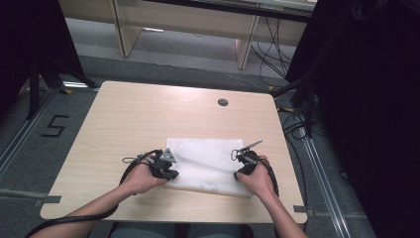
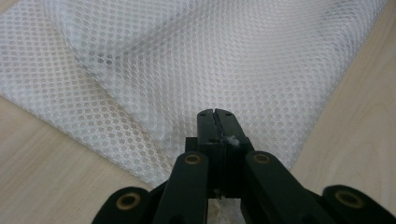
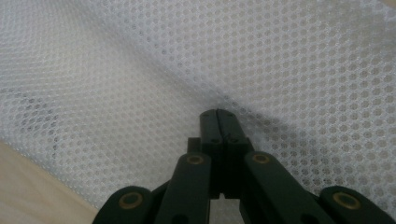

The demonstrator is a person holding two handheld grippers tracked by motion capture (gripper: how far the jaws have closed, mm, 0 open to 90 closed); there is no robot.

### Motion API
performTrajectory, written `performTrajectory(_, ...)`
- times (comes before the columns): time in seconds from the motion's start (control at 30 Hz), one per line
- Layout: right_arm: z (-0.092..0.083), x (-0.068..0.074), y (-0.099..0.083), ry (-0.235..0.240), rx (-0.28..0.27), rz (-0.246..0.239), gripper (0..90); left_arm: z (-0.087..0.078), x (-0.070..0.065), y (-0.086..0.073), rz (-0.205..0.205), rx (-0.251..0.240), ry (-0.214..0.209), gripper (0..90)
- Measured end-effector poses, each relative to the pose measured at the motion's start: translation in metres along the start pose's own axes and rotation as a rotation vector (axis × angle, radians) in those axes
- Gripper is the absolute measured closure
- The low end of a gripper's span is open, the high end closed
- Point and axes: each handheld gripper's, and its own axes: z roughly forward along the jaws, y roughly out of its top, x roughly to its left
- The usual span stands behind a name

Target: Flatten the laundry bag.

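A white mesh cloth (image 1: 208, 158) lies flat on the near half of the wooden table (image 1: 148, 109). My left gripper (image 1: 172, 173) rests at the cloth's left edge, jaws shut. In the left gripper view the closed tips (image 2: 215, 114) sit over a folded layer of the mesh (image 2: 187, 56), and a bit of white fabric pokes from between the jaws. My right gripper (image 1: 238, 172) is at the cloth's right edge. Its jaws (image 3: 217, 114) are shut too, and a ridge in the mesh (image 3: 140, 70) runs up to them.
A round cable hole (image 1: 223, 102) sits near the table's far edge. Bare wood surrounds the cloth on all sides. Beyond the table are desk legs (image 1: 245, 47), loose cables (image 1: 297, 124) on the floor at the right, and a floor mark "5" (image 1: 53, 126) at the left.
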Motion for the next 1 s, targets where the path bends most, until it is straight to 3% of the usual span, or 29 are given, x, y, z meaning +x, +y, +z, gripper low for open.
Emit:
performTrajectory(0.07, 0.003, 0.001, 0.008, -0.001, -0.009, -0.005, 90.0, -0.001, 0.004, -0.001, -0.021, 0.003, 0.013, 89.2)
performTrajectory(0.13, 0.005, 0.002, 0.011, -0.013, -0.012, -0.007, 90.0, -0.002, 0.006, -0.001, -0.003, 0.011, 0.027, 89.2)
performTrajectory(0.17, 0.007, 0.003, 0.015, -0.019, -0.010, -0.001, 90.0, -0.002, 0.005, -0.002, -0.035, -0.006, 0.034, 89.2)
performTrajectory(0.2, 0.007, 0.004, 0.019, -0.015, -0.016, -0.010, 90.0, -0.003, 0.008, -0.002, -0.014, 0.009, 0.042, 89.2)
performTrajectory(0.23, 0.010, 0.006, 0.022, -0.028, -0.027, 0.003, 90.0, -0.002, 0.007, -0.003, -0.050, -0.015, 0.054, 89.2)
performTrajectory(0.27, 0.010, 0.007, 0.026, -0.019, -0.022, -0.010, 90.0, -0.004, 0.010, -0.003, -0.039, -0.001, 0.056, 89.2)
performTrajectory(0.33, 0.013, 0.010, 0.032, -0.033, -0.030, -0.011, 90.0, -0.003, 0.013, -0.005, -0.069, -0.018, 0.068, 89.1)
performTrajectory(0.37, 0.013, 0.011, 0.034, -0.014, -0.027, -0.012, 90.0, -0.004, 0.015, -0.006, -0.075, -0.020, 0.076, 89.0)
performTrajectory(0.4, 0.016, 0.014, 0.039, -0.032, -0.030, -0.010, 90.0, -0.006, 0.020, -0.007, -0.065, -0.012, 0.085, 88.8)
performTrajectory(0.43, 0.016, 0.016, 0.040, -0.029, -0.025, -0.014, 90.0, -0.006, 0.022, -0.008, -0.090, -0.015, 0.093, 88.7)
performTrajectory(0.57, 0.019, 0.020, 0.047, -0.037, -0.015, -0.043, 89.8, -0.007, 0.027, -0.010, -0.104, -0.027, 0.108, 87.9)
performTrajectory(0.6, 0.019, 0.022, 0.052, -0.027, -0.008, -0.060, 84.5, -0.008, 0.028, -0.010, -0.111, -0.027, 0.115, 87.1)
performTrajectory(0.67, 0.017, 0.023, 0.054, -0.021, -0.007, -0.063, 82.6, -0.012, 0.028, -0.009, -0.119, -0.031, 0.121, 86.0)
performTrajectory(0.73, 0.010, 0.027, 0.062, -0.011, -0.036, -0.073, 79.0, -0.017, 0.025, -0.005, -0.109, -0.070, 0.143, 84.2)
performTrajectory(0.77, 0.006, 0.026, 0.071, -0.012, -0.135, -0.161, 71.6, -0.021, 0.020, 0.000, -0.088, -0.113, 0.164, 83.0)
performTrajectory(0.8, 0.006, 0.026, 0.071, -0.012, -0.135, -0.161, 71.6, -0.021, 0.020, 0.000, -0.088, -0.113, 0.164, 82.6)
performTrajectory(0.87, 0.002, 0.026, 0.082, -0.036, -0.168, -0.198, 62.7, -0.024, 0.011, 0.006, -0.055, -0.146, 0.159, 81.6)
performTrajectory(1.0, 0.009, 0.020, 0.098, -0.032, -0.202, -0.235, 54.9, -0.015, -0.005, 0.010, -0.024, -0.167, 0.076, 77.8)
